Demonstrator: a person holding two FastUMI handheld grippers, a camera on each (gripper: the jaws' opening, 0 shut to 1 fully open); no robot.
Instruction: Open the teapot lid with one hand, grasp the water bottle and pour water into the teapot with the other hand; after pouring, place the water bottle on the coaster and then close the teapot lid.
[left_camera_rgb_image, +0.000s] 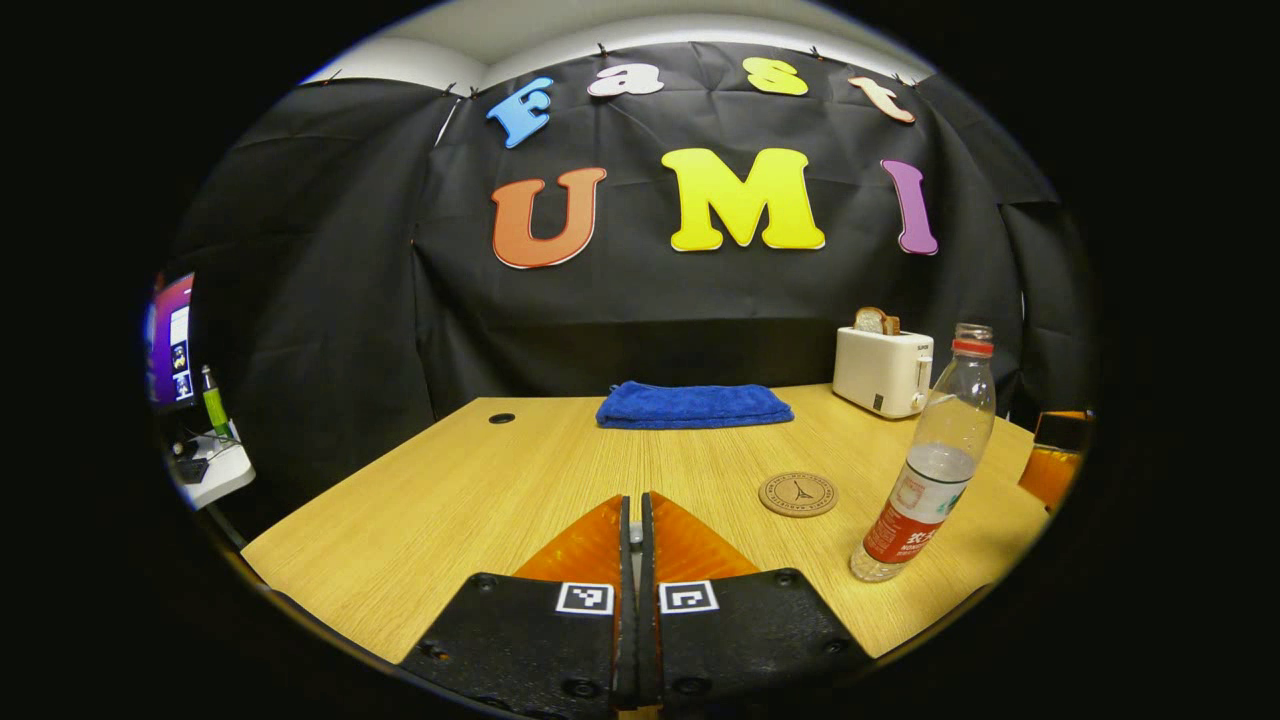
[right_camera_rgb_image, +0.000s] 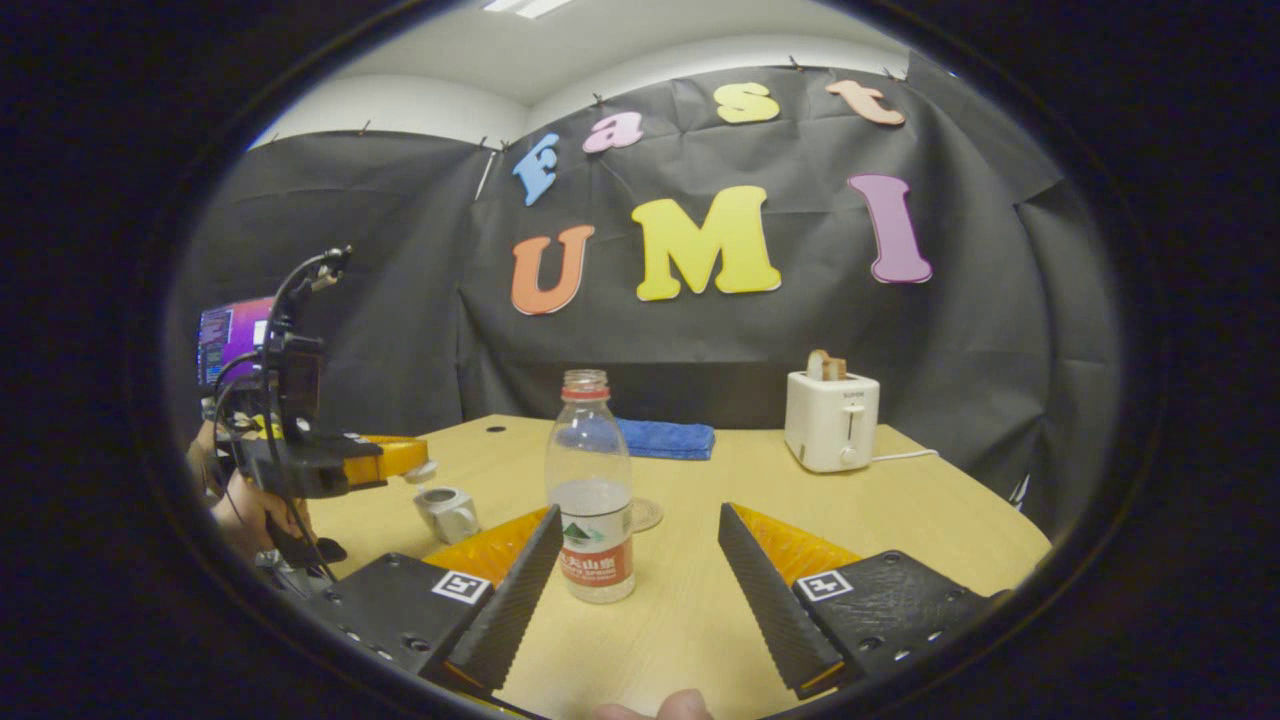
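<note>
A clear water bottle without a cap, with a red label and partly full, stands on the wooden table, just ahead of my open right gripper and nearer its left finger. The same bottle is at the right in the left gripper view. A round coaster lies just left of it, and the coaster peeks out behind it in the right gripper view. My left gripper is shut on a small lid. The left gripper holds that lid just above the small grey teapot, whose top is uncovered.
A white toaster with bread stands at the back right, a folded blue towel at the back middle. A monitor and clutter sit left of the table. A hand holds the left gripper.
</note>
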